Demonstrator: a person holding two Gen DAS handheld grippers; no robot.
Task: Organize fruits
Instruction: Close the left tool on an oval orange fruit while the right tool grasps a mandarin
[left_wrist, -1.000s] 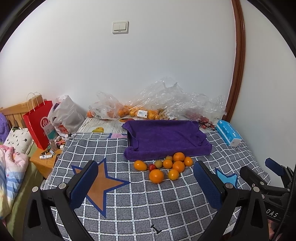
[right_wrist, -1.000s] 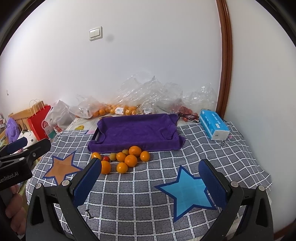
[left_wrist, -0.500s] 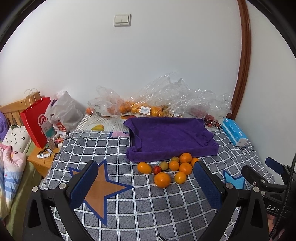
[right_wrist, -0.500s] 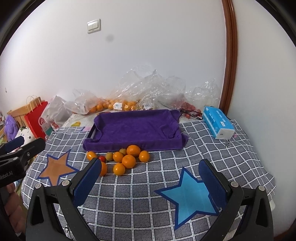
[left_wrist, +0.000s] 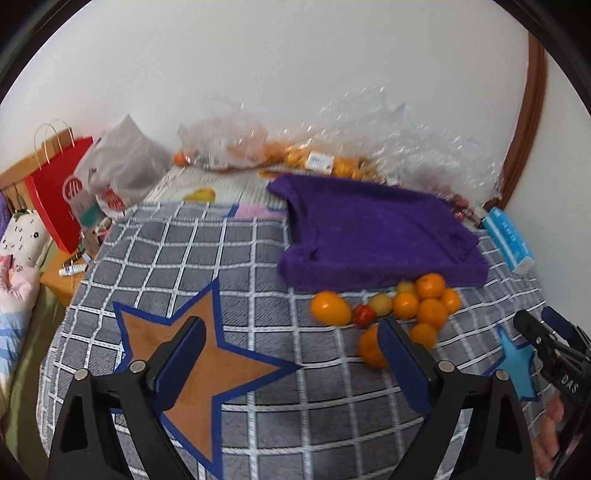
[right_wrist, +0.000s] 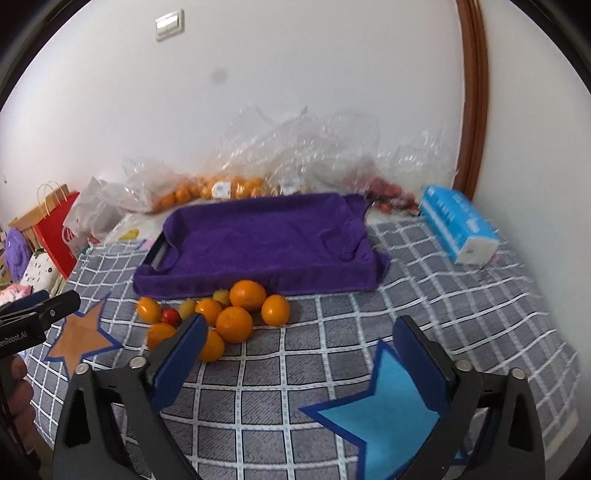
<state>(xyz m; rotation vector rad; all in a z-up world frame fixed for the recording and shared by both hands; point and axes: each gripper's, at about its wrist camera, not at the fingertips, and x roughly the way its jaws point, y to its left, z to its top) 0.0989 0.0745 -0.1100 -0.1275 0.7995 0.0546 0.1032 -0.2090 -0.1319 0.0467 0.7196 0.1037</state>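
Note:
A pile of several oranges (left_wrist: 428, 286) (right_wrist: 247, 294), two small yellow-green fruits (right_wrist: 187, 307) and a red fruit (left_wrist: 364, 315) (right_wrist: 170, 315) lies on the checked cloth just in front of a tray covered with a purple towel (left_wrist: 373, 229) (right_wrist: 266, 240). My left gripper (left_wrist: 291, 343) is open and empty, above the cloth near the orange star, with the pile off its right finger. My right gripper (right_wrist: 299, 341) is open and empty; its left finger overlaps the pile's near edge in the right wrist view.
Clear plastic bags with more oranges (left_wrist: 295, 155) (right_wrist: 207, 190) line the wall behind the tray. A blue tissue pack (left_wrist: 509, 236) (right_wrist: 458, 225) lies at the right. A red paper bag (left_wrist: 59, 192) and a bedside stand sit left. A blue star (right_wrist: 380, 410) marks the cloth.
Both grippers have moved forward and lower toward the fruit pile and tray, which now look larger and nearer. Both stay open. No fruit has moved.

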